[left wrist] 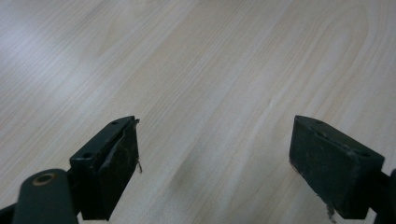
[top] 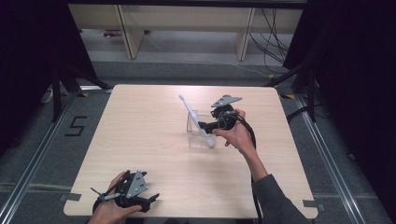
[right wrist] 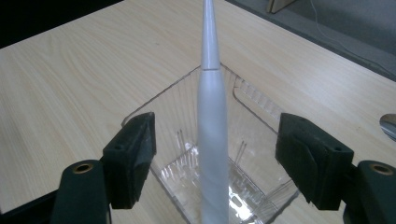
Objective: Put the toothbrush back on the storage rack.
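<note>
— Table (top: pixel 140 140) first: what sits nearest its front-left corner?

— Pale wood, and at that corner a hand holds the left gripper (left wrist: pixel 215 154). Seen along its 2 black jaws, they stand wide apart with bare wood between them and nothing held.

— And moving right from that gripper?

— Past the table's middle stands a clear plastic container (top: pixel 198 133), square and ribbed, well apart from the left gripper. A white electric toothbrush (top: pixel 194 116) stands in it, leaning so its head (top: pixel 181 98) tips up toward the table's far-left side.

— Where does the other gripper sit against that container?

— Just to its right. The right gripper (right wrist: pixel 215 158) is held by the person's right hand (top: pixel 238 135), a grey plate on top, a black cable trailing back along the forearm. Its 2 jaws stand wide, 1 on either side of the toothbrush handle (right wrist: pixel 212 154), neither pad touching it.

— Does the toothbrush touch the container wall?

— I cannot tell.
</note>
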A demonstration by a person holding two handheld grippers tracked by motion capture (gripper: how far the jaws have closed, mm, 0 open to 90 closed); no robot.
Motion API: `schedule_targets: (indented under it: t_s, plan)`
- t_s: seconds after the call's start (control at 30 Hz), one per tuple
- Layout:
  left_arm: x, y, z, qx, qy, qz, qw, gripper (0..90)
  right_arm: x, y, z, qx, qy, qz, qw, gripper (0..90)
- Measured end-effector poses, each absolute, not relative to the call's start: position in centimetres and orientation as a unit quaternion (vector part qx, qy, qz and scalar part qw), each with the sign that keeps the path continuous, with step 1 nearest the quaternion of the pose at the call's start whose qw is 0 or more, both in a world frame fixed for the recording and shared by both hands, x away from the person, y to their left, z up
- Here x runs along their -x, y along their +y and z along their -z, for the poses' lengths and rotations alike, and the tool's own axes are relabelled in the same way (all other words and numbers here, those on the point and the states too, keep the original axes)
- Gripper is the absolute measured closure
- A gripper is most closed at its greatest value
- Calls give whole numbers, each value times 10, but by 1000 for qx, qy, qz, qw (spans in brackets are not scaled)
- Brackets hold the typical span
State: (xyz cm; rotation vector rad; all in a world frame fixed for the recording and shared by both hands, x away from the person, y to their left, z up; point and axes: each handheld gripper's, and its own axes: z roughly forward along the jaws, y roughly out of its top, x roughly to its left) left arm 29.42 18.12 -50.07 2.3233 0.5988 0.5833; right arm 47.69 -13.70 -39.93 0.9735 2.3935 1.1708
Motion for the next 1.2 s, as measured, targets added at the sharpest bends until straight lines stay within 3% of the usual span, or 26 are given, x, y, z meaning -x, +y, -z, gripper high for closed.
schedule_targets:
  t_s: [1.2]
  plan:
    - [-292,180,499,-887,227,-225,334,153,-449,-160,390,-325,825,-432,165,221]
